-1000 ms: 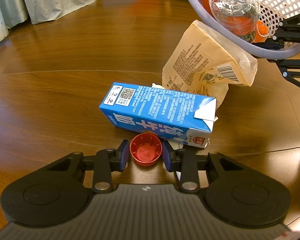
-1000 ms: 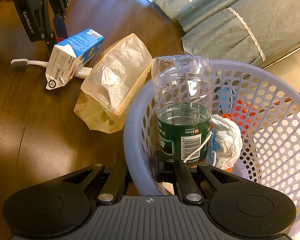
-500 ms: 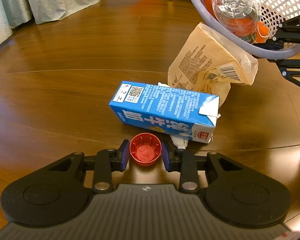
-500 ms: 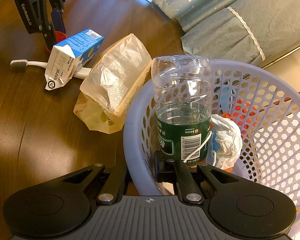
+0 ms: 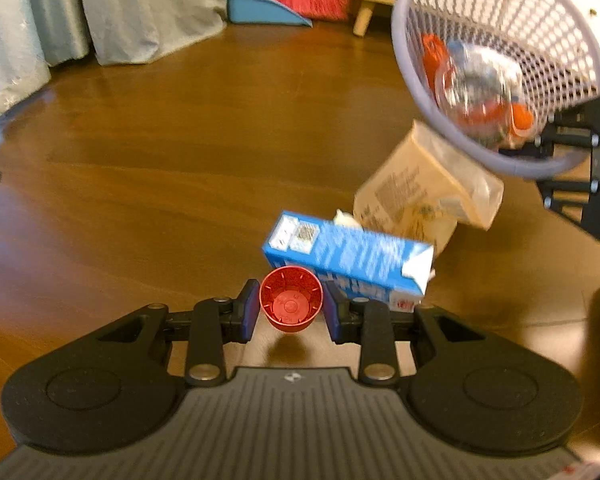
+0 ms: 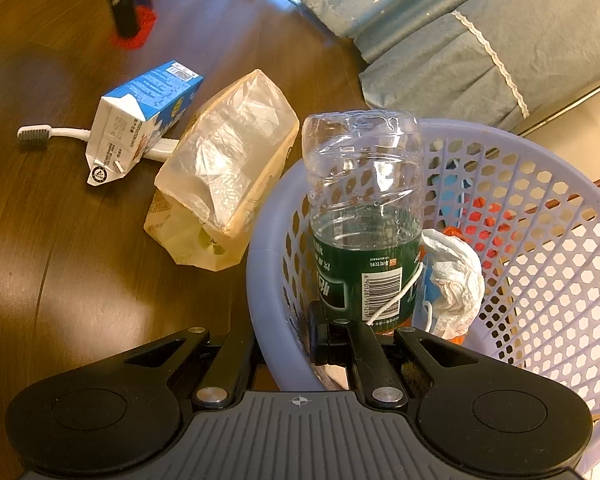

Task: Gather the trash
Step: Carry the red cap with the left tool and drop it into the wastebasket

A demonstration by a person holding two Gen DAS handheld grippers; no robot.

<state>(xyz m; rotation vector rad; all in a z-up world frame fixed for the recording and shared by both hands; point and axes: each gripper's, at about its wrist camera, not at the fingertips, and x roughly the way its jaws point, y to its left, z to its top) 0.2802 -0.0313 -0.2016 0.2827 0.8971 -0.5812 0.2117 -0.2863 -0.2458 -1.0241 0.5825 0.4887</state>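
The left gripper (image 5: 291, 311) is closed on a small red plastic bottle cap (image 5: 291, 304), one blue pad on each side, holding it clear of the brown wooden floor (image 5: 180, 152) with its shadow underneath. Just beyond the cap lies a blue and white drink carton (image 5: 348, 256) on its side, and behind that a crumpled beige paper bag with a clear plastic window (image 5: 420, 196). A white toothbrush (image 6: 48, 133) lies partly under the carton.

The right gripper (image 6: 282, 340) is clamped on the rim of a lavender perforated plastic basket (image 6: 260, 272), one finger outside the wall and one inside, tilting the basket. Inside it stands a clear plastic bottle with a green label (image 6: 364, 220), beside crumpled white tissue (image 6: 456, 276) and some orange scraps. The bag leans against the basket's outer wall.
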